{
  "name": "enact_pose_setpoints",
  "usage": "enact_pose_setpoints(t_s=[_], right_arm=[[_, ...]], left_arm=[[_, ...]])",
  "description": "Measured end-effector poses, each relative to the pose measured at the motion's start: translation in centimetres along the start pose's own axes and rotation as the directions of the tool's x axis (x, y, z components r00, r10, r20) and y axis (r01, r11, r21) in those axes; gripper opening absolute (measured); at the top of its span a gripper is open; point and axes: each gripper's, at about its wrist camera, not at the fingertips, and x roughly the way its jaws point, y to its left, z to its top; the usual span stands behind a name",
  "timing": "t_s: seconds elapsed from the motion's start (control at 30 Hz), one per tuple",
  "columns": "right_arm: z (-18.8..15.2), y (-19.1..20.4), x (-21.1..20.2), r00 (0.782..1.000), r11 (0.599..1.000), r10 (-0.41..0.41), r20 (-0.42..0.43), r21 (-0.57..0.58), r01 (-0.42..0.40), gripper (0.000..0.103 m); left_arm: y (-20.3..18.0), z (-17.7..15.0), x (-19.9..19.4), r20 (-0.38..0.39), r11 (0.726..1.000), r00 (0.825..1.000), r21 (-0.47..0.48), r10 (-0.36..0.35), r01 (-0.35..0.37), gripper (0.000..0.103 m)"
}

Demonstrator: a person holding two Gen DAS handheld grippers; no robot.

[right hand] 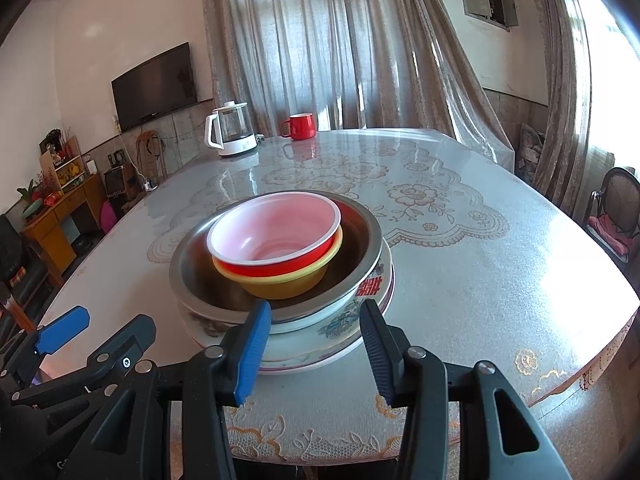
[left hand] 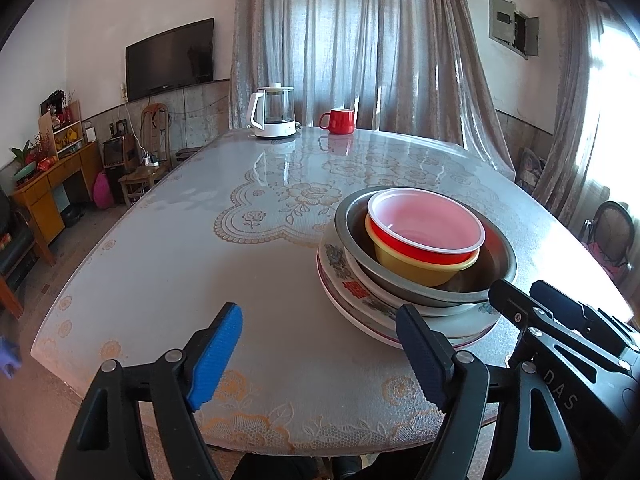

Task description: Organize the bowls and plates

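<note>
One stack stands near the table's front edge: patterned plates (left hand: 352,300) (right hand: 344,320) at the bottom, a steel bowl (left hand: 496,256) (right hand: 188,272) on them, a yellow bowl (left hand: 416,272) (right hand: 288,286) inside it, a red bowl (left hand: 424,228) (right hand: 276,236) with a white inside on top. My left gripper (left hand: 320,354) is open and empty, just left of the stack. My right gripper (right hand: 316,350) is open and empty, its fingers in front of the stack's near rim. Each gripper shows in the other's view: the right one (left hand: 560,312), the left one (right hand: 64,330).
A white kettle (left hand: 274,114) (right hand: 232,132) and a red mug (left hand: 338,121) (right hand: 299,126) stand at the table's far edge. The lace-patterned table (left hand: 200,248) (right hand: 480,260) has a rounded front edge. Chairs, a desk and a wall TV are beyond it.
</note>
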Motion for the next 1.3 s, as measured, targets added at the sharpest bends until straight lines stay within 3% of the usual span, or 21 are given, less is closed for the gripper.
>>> enact_pose_setpoints(t_s=[1.0,1.2,1.3], right_arm=[[0.17,0.08,-0.06,1.0,1.0,-0.001,0.004,-0.002,0.001,0.047],[0.19,-0.2,0.1,1.0,1.0,-0.004,0.002,0.0,0.004,0.047],[0.14,-0.25,0.14,1.0,1.0,-0.003,0.004,0.0,0.003,0.047]], left_arm=[[-0.01,0.29,-0.22,0.001,1.0,1.0,-0.011,-0.007,0.007,0.085],[0.12,0.28,-0.17,0.025,1.0,1.0,-0.016,-0.009,0.01,0.087],[0.12,0.33,-0.38,0.053,1.0,0.998,-0.007,-0.015,0.015,0.082]])
